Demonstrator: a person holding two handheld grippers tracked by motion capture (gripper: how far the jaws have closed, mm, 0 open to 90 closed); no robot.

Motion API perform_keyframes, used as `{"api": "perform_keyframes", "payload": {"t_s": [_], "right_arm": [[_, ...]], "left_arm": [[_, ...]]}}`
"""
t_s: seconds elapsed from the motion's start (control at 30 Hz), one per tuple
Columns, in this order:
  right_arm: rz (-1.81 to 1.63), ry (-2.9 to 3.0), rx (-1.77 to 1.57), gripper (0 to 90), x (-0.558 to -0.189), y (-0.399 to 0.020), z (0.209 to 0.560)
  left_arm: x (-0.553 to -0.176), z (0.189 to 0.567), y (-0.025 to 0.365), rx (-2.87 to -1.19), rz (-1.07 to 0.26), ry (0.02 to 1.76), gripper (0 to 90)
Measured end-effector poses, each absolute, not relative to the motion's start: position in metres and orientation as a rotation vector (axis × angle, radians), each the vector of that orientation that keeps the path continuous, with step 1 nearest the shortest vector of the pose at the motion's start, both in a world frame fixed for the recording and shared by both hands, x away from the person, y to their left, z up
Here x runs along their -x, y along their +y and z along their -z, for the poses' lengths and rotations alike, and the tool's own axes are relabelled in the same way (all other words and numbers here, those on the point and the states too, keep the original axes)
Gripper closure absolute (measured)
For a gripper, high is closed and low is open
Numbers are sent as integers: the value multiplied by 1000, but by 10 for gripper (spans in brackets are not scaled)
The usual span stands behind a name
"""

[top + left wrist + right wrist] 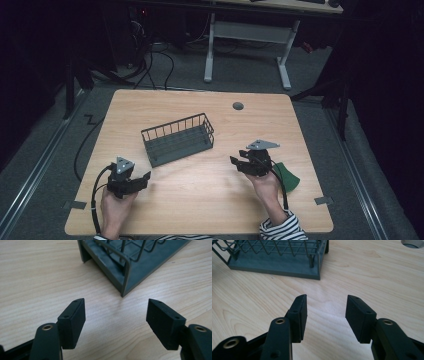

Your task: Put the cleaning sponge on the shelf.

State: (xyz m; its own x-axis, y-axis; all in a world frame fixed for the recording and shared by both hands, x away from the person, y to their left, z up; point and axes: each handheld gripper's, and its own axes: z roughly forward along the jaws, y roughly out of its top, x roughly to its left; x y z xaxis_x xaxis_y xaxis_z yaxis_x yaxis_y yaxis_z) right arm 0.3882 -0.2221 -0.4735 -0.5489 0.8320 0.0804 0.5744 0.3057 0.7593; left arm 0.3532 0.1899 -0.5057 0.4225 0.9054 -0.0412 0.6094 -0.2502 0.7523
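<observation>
A dark grey wire basket (177, 140) stands near the middle of the wooden table (200, 195), and I can make out nothing inside it. My left gripper (145, 178) is held at the front left and points right toward the basket's near corner (125, 287). In the left gripper view its jaws stand wide apart over bare wood, left gripper (116, 303) open. My right gripper (235, 163) sits at the front right and points left. In the right gripper view the right gripper (327, 298) is open with nothing between the jaws, a short way from the basket (274, 265).
A flat green piece (289, 176) lies on the table under the right hand's wrist side. A round grey cable hole (238, 106) sits near the far edge. A second desk's white legs (210, 50) stand beyond the table. Cables lie on the floor at the far left.
</observation>
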Motion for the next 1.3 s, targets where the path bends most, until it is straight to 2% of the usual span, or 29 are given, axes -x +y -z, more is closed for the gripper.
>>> {"api": "perform_keyframes", "payload": {"t_s": [0.37,0.53,0.93,1.13,1.2,1.3], "right_arm": [[-1090,2277,-1272,593,-427,-197,465],[-1072,2300,-1287,619,-447,-183,468],[-1062,2299,-1366,670,-469,-170,491],[-1063,2294,-1355,728,-472,-164,495],[-1050,2304,-1342,796,-473,-162,497],[-1039,2313,-1327,835,-473,-160,496]], "left_arm": [[-364,500,184,-1944,-513,1309,400],[-370,504,182,-1929,-485,1325,473],[-379,506,173,-1933,-473,1317,636],[-382,505,171,-1923,-451,1309,730],[-383,505,171,-1923,-444,1302,769],[-383,505,171,-1930,-441,1293,821]]}}
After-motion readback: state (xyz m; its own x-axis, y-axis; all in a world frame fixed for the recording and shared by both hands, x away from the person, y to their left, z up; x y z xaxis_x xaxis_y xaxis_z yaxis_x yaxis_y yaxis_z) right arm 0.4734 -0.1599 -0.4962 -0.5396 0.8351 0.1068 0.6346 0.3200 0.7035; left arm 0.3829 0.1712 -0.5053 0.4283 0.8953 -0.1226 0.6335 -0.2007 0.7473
